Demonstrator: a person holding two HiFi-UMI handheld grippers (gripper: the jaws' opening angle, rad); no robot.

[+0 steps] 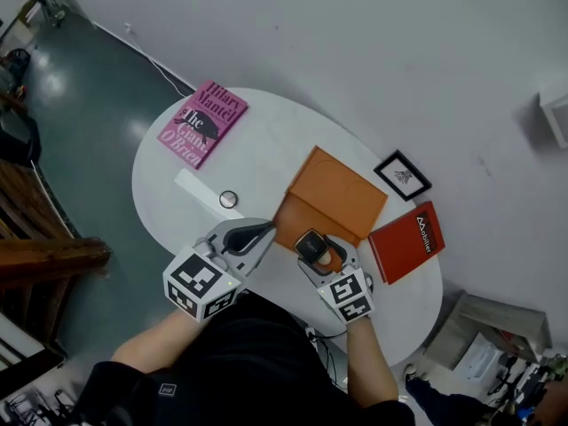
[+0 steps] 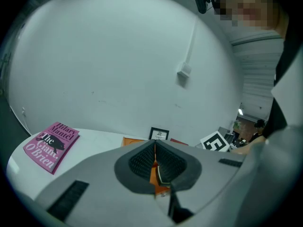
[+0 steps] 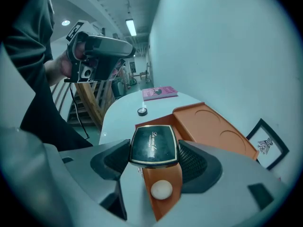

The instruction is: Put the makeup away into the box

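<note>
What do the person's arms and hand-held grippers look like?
The left hand-held gripper and right hand-held gripper have light grey bodies, dark ribbed pads and a cube of black-and-white square markers. The person wears a black top; the forearms are uncovered.

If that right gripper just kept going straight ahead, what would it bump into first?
Probably the open orange box: the right gripper, holding a black compact, points into it, though depth is unclear.
</note>
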